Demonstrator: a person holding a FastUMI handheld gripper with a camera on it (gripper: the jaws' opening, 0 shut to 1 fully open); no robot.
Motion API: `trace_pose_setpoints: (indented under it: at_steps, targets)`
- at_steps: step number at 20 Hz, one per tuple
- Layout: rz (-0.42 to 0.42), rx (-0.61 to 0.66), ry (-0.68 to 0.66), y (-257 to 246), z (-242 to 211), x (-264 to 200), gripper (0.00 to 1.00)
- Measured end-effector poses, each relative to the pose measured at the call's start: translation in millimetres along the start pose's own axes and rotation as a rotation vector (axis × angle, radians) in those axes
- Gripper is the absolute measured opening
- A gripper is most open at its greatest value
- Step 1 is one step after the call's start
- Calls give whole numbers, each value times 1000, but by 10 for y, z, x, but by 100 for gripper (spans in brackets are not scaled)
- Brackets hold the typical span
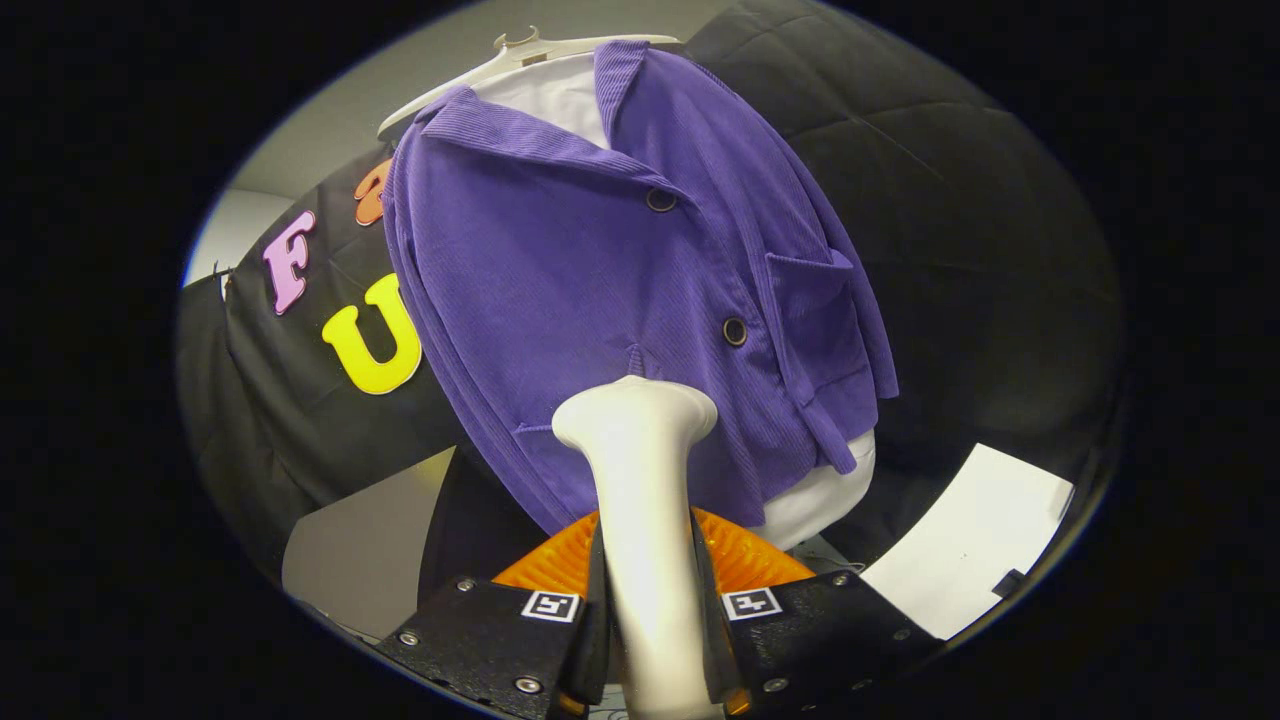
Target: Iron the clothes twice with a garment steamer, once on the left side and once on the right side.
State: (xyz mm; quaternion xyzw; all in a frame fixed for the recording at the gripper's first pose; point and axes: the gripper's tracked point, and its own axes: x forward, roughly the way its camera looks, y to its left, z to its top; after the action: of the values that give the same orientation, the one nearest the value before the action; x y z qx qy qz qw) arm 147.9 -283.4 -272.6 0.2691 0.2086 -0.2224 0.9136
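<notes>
We look forward along our gripper (648, 600), whose two fingers are closed on the handle of a white steamer (640, 480), one finger pressing each side of it. The steamer rises straight up between the fingers, and its broad head sits at the lower front of a purple jacket (600, 280), just beside the bottom edge of the cloth; we cannot tell whether the head touches the fabric.

The jacket is ribbed corduroy and hangs on a white hanger (520, 50), tilted in our view. A white shirt (560, 95) shows at the open collar and again below the jacket's hem. Two dark buttons run down the front: the upper button (661, 200) near the collar, the lower button (735, 331) just above the steamer head and to its right. A patch pocket (815, 300) sits on the right side of the jacket, next to the lower button.

Behind the jacket hangs the black cloth wall (950, 200). A white sheet (975, 535) lies low, beyond the right finger.
</notes>
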Motion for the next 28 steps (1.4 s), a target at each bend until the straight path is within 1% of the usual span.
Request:
trace_pose_setpoints:
  at_steps: [3, 7, 10, 15, 20, 22, 23, 24, 26, 28]
  targets:
    - [-20, -10, 31, -72, -107, 5, 38]
    - [-22, -20, 77, -109, -270, 24, 38]
    - [-26, -16, 77, -191, -306, -70, 37]
    - [-18, 10, -2, -244, 35, -407, 38]
    - [-21, 20, -96, -313, 549, -791, 37]
    - [-3, 9, -144, -287, 769, -929, 37]
    - [23, -14, -201, -243, 910, -1012, 38]
    - [27, -2, -220, -252, 1015, -1020, 38]
    - [23, 12, -213, -283, 1077, -1022, 37]
    - [4, 18, -222, -334, 1206, -1016, 38]
